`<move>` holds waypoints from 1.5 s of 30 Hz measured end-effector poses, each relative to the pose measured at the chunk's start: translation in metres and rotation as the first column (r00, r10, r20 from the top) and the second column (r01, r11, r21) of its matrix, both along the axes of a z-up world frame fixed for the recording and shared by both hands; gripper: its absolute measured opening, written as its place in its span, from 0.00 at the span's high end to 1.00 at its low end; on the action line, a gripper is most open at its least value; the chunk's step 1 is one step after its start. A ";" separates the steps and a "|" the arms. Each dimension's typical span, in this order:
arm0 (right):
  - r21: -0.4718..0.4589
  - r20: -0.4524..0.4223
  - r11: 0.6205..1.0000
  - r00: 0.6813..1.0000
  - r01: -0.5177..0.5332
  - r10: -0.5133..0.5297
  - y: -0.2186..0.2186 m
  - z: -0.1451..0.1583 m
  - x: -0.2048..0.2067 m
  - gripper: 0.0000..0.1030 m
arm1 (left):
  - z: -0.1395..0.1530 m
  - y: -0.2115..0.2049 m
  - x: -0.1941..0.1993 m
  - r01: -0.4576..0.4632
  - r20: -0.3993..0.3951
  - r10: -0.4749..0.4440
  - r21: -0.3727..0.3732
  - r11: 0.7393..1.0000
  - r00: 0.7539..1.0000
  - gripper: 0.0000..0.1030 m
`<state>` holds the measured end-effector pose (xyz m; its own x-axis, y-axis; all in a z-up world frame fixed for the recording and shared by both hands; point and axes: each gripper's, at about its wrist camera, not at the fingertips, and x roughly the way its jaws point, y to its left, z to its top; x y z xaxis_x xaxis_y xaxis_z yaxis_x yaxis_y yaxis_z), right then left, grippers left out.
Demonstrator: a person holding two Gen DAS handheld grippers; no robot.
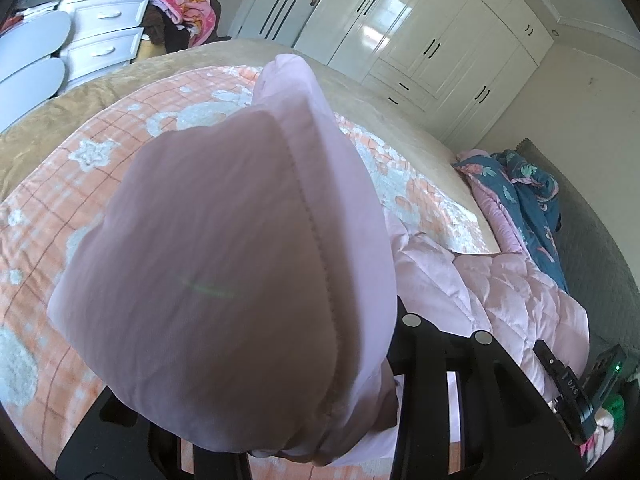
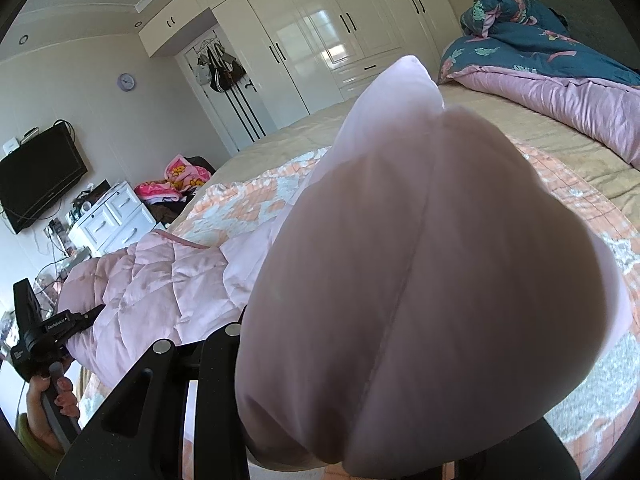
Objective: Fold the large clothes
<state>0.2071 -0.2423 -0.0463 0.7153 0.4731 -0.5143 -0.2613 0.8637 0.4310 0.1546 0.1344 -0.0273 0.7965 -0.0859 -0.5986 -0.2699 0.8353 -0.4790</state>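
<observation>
Pink garment (image 2: 432, 280) (bunched) before lens

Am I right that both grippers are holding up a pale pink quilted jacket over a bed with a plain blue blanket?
Not quite. The blanket under the pale pink quilted jacket is orange-and-white patterned, not plain blue, as the left wrist view shows. The rest holds: the left gripper and right gripper each hold jacket fabric up over the bed.

Both grippers are matte black plastic with angular cut-out fingers. The left gripper (image 1: 448, 360) carries two round silver discs near its finger ends, as does the right gripper (image 2: 196, 344). A bare-skinned hand (image 2: 60, 396) shows a yellow-green cuff at its wrist.
</observation>
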 end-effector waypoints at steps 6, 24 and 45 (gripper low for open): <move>0.009 -0.016 1.000 1.000 0.003 -0.003 -0.007 -0.001 -0.009 0.69 | 0.000 -0.002 -0.013 0.002 -0.010 -0.002 0.002 1.000 1.000 0.71; 0.023 -0.136 0.998 0.990 0.051 -0.047 -0.020 -0.024 -0.007 0.67 | -0.023 0.000 -0.026 -0.031 -0.073 0.029 -0.016 0.999 0.997 0.68; 0.098 -0.382 0.971 0.910 0.216 -0.164 -0.043 -0.057 -0.011 0.11 | -0.037 0.000 -0.023 -0.044 -0.108 0.042 -0.016 0.999 0.993 0.64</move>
